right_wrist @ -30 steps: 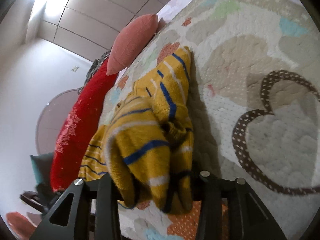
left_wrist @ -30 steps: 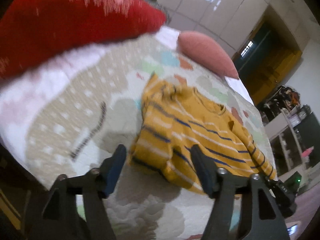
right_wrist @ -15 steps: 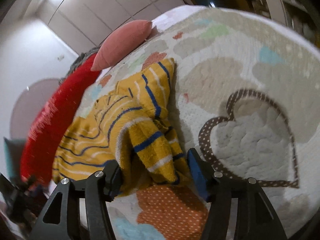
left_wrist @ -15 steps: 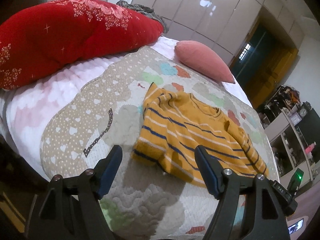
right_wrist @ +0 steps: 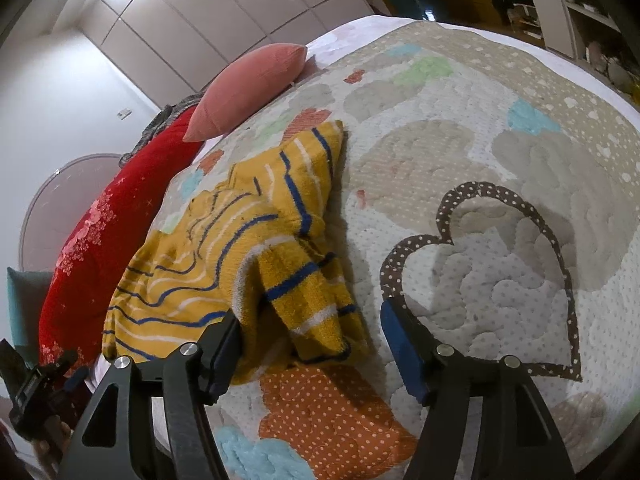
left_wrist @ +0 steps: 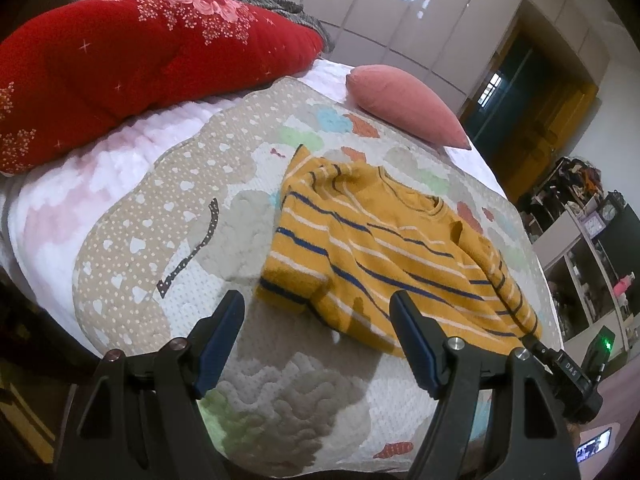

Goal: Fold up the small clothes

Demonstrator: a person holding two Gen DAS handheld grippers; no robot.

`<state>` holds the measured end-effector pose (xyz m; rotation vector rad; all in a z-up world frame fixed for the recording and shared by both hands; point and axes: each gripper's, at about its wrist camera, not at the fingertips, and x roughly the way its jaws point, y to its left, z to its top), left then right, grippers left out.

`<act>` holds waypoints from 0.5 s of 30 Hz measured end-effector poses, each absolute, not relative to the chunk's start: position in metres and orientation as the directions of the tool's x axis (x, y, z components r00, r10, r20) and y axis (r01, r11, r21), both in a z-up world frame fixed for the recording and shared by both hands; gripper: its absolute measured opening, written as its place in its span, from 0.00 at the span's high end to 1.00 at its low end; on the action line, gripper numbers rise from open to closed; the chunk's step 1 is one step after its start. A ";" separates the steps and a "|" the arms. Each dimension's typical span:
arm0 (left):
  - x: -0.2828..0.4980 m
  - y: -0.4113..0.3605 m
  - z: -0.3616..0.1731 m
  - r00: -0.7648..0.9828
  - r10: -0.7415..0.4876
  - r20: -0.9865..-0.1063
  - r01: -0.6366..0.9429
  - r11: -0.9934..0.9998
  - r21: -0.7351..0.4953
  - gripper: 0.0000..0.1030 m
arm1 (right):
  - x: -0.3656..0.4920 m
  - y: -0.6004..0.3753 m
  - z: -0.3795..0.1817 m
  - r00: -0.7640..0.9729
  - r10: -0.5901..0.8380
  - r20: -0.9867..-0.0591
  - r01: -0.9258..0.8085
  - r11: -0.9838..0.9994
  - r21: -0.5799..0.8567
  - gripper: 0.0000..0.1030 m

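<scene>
**A:** ok so which gripper is actually closer to the thing right now?

**B:** the right gripper (right_wrist: 310,350), easy. Its blue-padded jaws stand wide apart and a bunched sleeve end of the mustard-yellow knit sweater with blue and white stripes (right_wrist: 240,256) sits right between them, the cloth up against the left pad. Nothing is pinched though. The left gripper (left_wrist: 316,338) is also spread open, holding nothing, and it hangs just short of the hem corner on its side.

**A:** and the sweater itself?

**B:** lying on the quilted patchwork bedspread with hearts and clouds (right_wrist: 500,280), mostly flat, one sleeve already flopped over the body. From the left camera its long axis runs left-to-right across the jaws, neckline on the far side, hem on the near side.

**A:** so next fold goes...?

**B:** my guess, away from the grippers, hem up toward the neckline. Past that there's a pink pillow (left_wrist: 404,108) and a big red cushion (left_wrist: 132,64), well clear.
</scene>
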<state>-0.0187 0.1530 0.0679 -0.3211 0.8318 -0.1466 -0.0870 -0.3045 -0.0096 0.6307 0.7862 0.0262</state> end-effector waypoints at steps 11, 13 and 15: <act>-0.018 0.148 0.062 0.652 -0.253 -0.714 0.014 0.946 -0.323 0.28 | -0.120 -0.362 -0.007 0.768 0.230 -0.598 0.267 0.734 0.624 0.25; -0.016 0.144 0.059 0.646 -0.253 -0.721 0.019 0.949 -0.316 0.28 | -0.125 -0.374 -0.002 0.778 0.185 -0.600 0.305 0.725 0.618 0.24; -0.014 0.141 0.056 0.636 -0.261 -0.726 0.028 0.948 -0.316 0.28 | -0.123 -0.372 0.009 0.796 0.194 -0.573 0.273 0.731 0.626 0.26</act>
